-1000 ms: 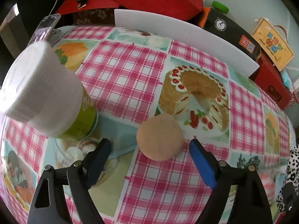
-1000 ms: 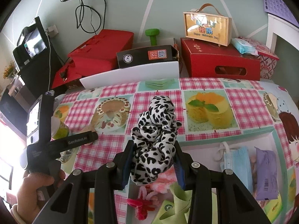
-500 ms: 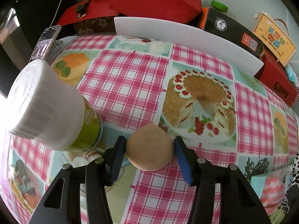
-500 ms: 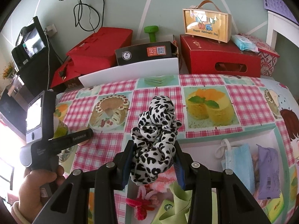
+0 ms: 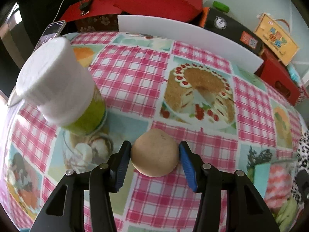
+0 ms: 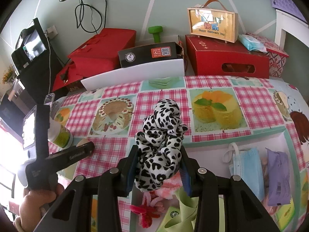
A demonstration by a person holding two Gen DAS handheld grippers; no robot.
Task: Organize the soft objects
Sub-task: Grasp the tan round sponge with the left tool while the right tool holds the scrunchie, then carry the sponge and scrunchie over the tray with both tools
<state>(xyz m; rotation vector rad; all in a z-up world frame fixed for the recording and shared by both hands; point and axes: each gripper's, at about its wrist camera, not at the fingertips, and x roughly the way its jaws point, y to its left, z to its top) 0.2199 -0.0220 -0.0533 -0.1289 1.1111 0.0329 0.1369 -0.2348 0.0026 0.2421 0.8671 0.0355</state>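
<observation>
Sponge puff (image 5: 155, 158) sits clamped between left gripper (image 5: 155, 159) fingers on tablecloth (image 5: 131, 81).

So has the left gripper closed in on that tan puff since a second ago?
Yes. The left gripper was spread wide around the tan puff; now both pads touch its sides, and it sits nearer the white-capped jar.

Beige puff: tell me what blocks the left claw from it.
Nothing visible does. The left claw has one finger on each side of the beige puff, and the green jar stands apart, on its left.
</observation>
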